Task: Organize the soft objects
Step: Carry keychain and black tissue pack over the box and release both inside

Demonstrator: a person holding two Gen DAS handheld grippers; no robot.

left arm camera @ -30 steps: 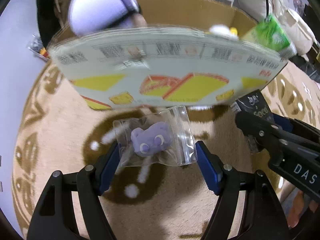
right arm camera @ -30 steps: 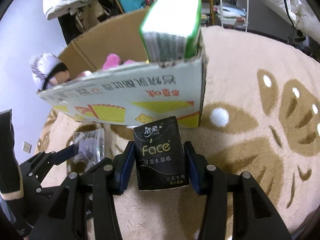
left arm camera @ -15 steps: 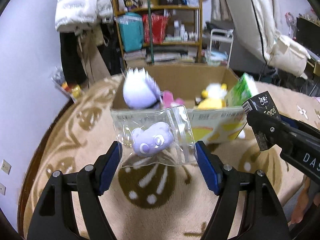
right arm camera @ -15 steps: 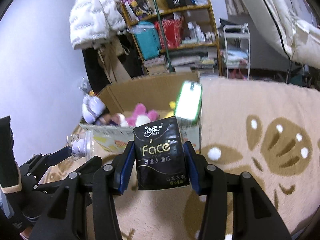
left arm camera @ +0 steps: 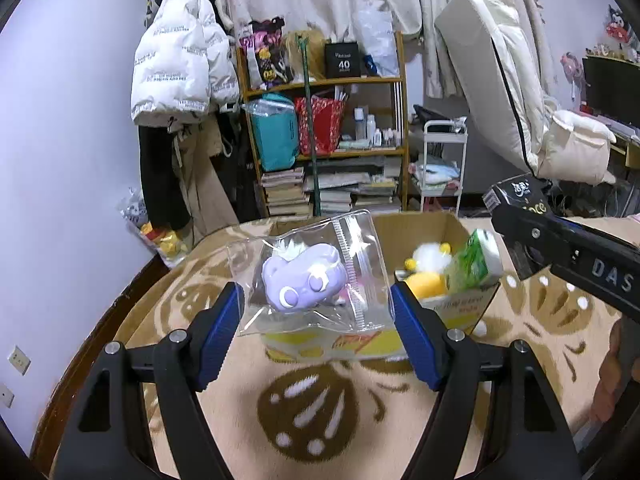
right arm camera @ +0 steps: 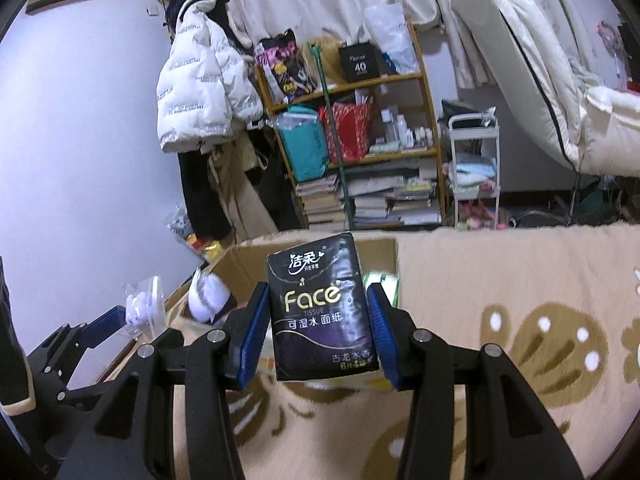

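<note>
My left gripper (left arm camera: 316,312) is shut on a clear zip bag with a purple plush toy (left arm camera: 304,280) and holds it up in front of an open cardboard box (left arm camera: 424,226) on the patterned rug. My right gripper (right arm camera: 318,330) is shut on a black "Face" tissue pack (right arm camera: 320,308), raised before the same box (right arm camera: 376,248). The box holds a yellow-white plush (left arm camera: 426,268), a green tissue pack (left arm camera: 478,260) and a white-purple plush (right arm camera: 206,294). The right gripper with its pack also shows at the right of the left wrist view (left arm camera: 516,200).
A beige rug with brown shapes (left arm camera: 312,412) covers the floor. Behind the box stand a wooden shelf with books and bags (left arm camera: 332,140), a hanging white puffer jacket (left arm camera: 180,68), a small white cart (left arm camera: 444,160) and a leaning white mattress (left arm camera: 504,88).
Both grippers have risen and pulled back from the box with their objects still held. The box now looks smaller and lower, and the room behind it has come into view.
</note>
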